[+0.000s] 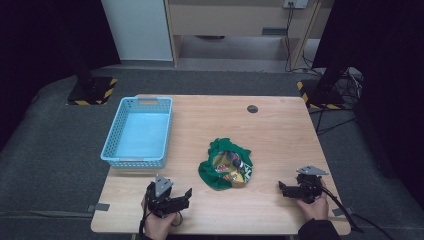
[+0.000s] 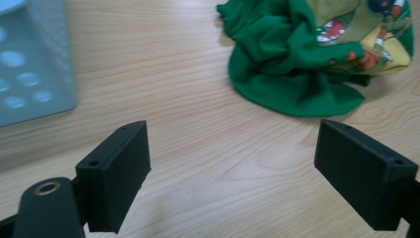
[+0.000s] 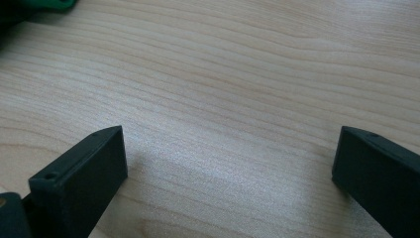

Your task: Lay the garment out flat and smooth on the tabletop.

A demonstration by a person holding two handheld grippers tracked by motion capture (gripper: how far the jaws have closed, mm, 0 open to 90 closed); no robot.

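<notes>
Lying crumpled mid-table (image 1: pixel 280 130), the green shirt (image 1: pixel 225 163) is faced by the left gripper (image 1: pixel 186 196) and right gripper (image 1: pixel 283 189), fingers released on both, nothing held; w/ such bunched folds, only a top layer may be pinched & the rest dragged, missing the blue basket (image 1: pixel 137 161)

Lab, black curtains (image 1: pixel 45 40), hazard-striped stand bases (image 1: pixel 92 91)

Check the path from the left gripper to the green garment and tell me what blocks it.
Nothing visible blocks it. Bare table lies between the open left gripper and the green garment; the blue basket sits off to the side.
</notes>
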